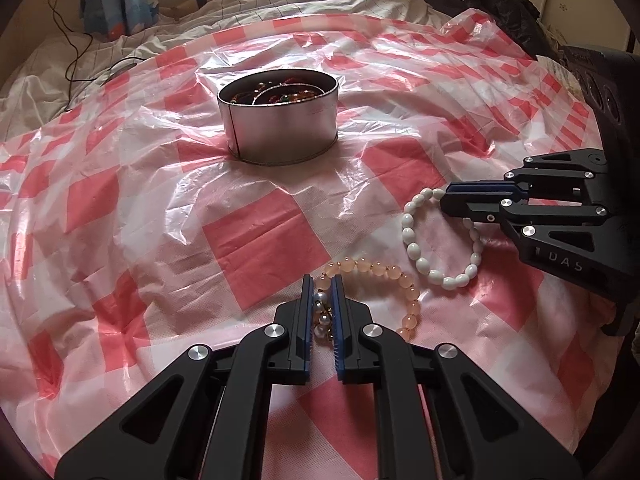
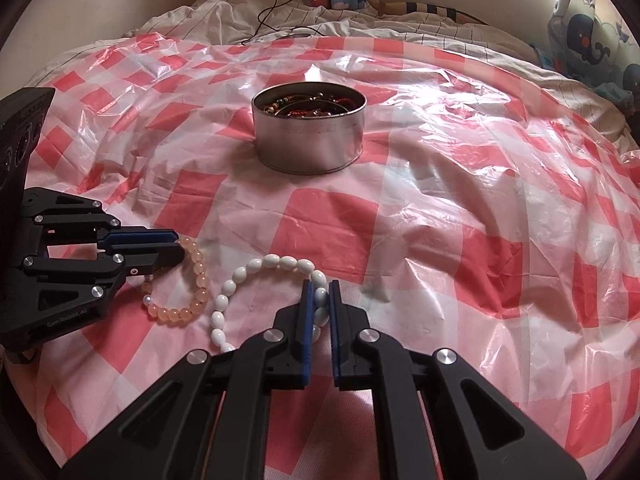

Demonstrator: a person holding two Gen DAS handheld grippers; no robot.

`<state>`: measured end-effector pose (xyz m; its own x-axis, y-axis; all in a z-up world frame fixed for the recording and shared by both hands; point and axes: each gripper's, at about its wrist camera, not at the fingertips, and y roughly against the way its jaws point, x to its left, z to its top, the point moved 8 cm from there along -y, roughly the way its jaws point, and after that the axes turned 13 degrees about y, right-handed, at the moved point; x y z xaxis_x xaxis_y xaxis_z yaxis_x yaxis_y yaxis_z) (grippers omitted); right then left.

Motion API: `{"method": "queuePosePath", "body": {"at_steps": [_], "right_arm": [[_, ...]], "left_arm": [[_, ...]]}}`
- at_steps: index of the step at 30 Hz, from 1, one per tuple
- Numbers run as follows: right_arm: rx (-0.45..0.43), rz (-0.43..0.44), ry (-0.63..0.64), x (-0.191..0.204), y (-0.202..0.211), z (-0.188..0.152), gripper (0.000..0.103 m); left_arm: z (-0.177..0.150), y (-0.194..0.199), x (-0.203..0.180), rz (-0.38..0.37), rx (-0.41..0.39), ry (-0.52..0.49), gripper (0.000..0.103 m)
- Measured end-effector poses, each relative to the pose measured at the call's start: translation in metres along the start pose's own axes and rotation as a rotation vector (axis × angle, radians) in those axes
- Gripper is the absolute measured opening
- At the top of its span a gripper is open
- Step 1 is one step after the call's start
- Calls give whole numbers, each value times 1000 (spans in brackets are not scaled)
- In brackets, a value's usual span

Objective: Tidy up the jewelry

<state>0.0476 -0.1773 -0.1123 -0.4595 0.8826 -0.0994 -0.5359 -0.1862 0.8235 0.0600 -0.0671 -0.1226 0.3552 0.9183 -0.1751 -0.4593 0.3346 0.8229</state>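
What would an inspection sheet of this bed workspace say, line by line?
Surface: red-and-white checked plastic sheet, crinkled, over bedding.
Job's things: round metal tin with jewelry inside; peach bead bracelet and white bead bracelet on the sheet.
Clutter: nothing seen.
Grippers: left gripper shut on the peach bead bracelet; right gripper shut on the white bead bracelet.
Cables: black cable on the bedding behind.
Surroundings: cartoon-print fabric, wall.

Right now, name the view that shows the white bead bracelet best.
Left wrist view: the white bead bracelet lies almost wholly visible, the right gripper pinching its far side. In the right wrist view, the gripper's own fingers cover part of the loop.
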Motion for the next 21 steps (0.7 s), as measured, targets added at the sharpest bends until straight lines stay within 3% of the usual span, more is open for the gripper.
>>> {"method": "queuePosePath", "body": {"at_steps": [4,7,14,15,17,21], "right_arm": [[-51,-14,-16,-5,10,7,8],[-74,-20,-22,-8,14,11,8],[-10,-23,-25,-9,2,5,9],[2,-26,-25,-10,-1,3,10],[-1,-22,-21,-8,-1,3,36],[8,-17,-10,-3,-3,1,39]], "left_arm": [[11,12,7,8,-55,31,6],[11,10,12,21,-49,36,6],[3,-2,8,61,-10,-3,7],[2,-2,8,60,-8,-2,7],[3,-2,11,64,-10,11,7],[3,-3,12,71,-8,14,10]]}}
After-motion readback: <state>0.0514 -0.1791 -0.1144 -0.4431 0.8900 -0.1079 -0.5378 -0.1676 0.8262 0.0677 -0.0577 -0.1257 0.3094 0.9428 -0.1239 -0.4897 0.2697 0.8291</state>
